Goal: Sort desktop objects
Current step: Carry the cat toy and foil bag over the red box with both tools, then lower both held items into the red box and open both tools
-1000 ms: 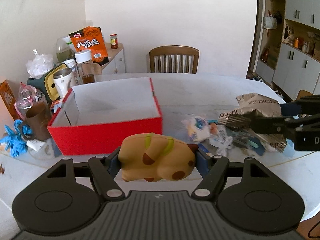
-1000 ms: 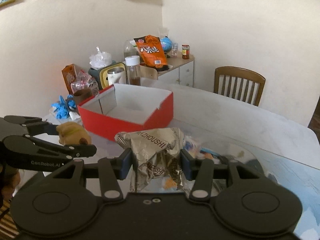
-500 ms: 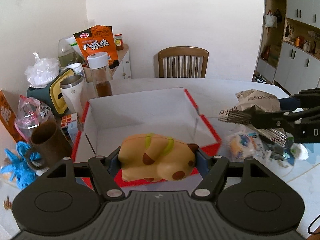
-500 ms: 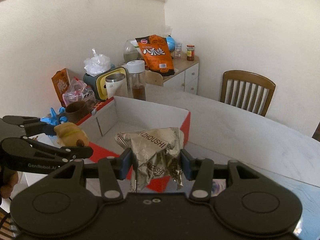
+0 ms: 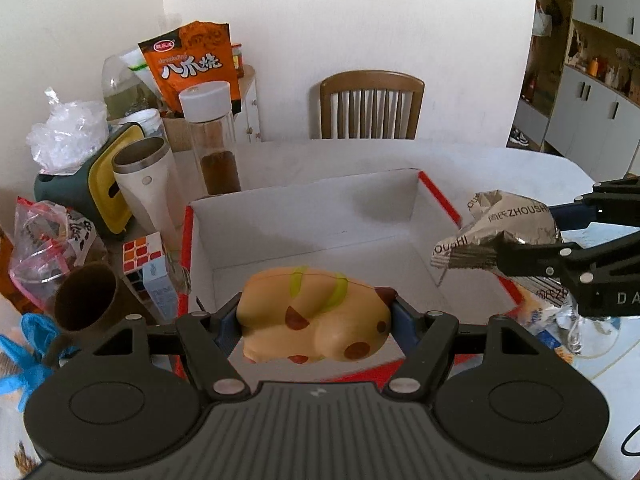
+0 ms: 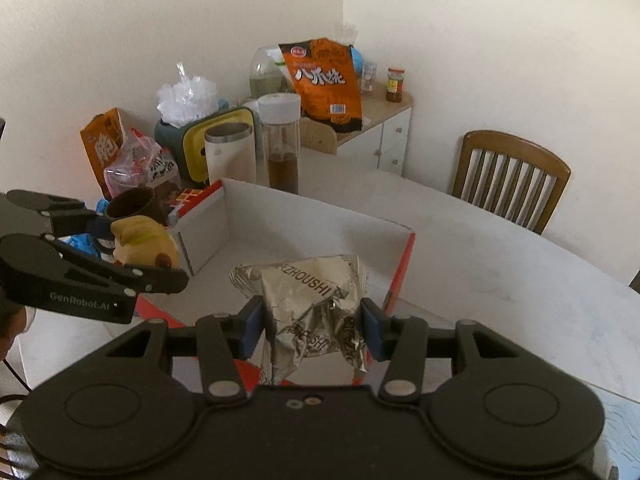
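You are holding a tan spotted dog toy (image 5: 316,316) and a crumpled silver snack bag (image 6: 316,304) over the red box (image 5: 440,196), seemingly empty.

The toy (image 5: 316,314) looks smooth, soft and matt. The bag (image 6: 316,304) is crinkled, shiny foil. The box (image 5: 308,220) is matt white card inside, glossy red outside. The worktop (image 6: 500,248) is pale, smooth stone. The chair (image 5: 372,106) is varnished wood.

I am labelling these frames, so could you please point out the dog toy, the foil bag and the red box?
dog toy (image 5: 316,312), left wrist view, its back.
foil bag (image 6: 316,300), right wrist view, crumpled middle.
red box (image 5: 320,216), left wrist view, inner far wall.
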A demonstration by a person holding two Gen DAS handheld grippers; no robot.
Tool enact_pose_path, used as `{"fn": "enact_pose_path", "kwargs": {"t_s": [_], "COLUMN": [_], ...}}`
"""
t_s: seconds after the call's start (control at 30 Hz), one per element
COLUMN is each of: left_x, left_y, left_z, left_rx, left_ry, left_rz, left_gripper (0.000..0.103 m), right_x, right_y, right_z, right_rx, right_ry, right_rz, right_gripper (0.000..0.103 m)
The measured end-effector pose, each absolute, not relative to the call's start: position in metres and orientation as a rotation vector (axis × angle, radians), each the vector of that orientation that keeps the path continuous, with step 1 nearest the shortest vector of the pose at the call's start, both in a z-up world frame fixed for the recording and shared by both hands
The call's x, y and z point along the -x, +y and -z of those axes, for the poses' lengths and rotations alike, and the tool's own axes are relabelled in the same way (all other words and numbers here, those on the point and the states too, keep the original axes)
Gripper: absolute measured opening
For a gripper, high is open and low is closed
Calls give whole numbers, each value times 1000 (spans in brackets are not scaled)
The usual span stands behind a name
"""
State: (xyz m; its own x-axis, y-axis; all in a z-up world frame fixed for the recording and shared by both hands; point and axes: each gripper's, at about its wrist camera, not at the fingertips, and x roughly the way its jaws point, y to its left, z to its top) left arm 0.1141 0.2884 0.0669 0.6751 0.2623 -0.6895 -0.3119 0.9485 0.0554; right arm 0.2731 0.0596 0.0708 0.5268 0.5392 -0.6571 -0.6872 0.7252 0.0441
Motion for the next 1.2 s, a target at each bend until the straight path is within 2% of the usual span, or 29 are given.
{"fn": "enact_pose_path", "kwargs": {"t_s": [0.87,1.2], "left_x": [-222,-239], "left_y": [361,369], "left_z": [-6,19], "left_rx": [78,107], "left_ry": [959,1063], "left_rz": [-307,-283], "left_gripper": [73,73], "right_x": [-317,-333], "right_y": [142,162], "right_z": [-10,18], "right_rx": [460,476], "right_ry": [813,930], "right_rz": [-775,-783], "right_gripper": [50,50]}}
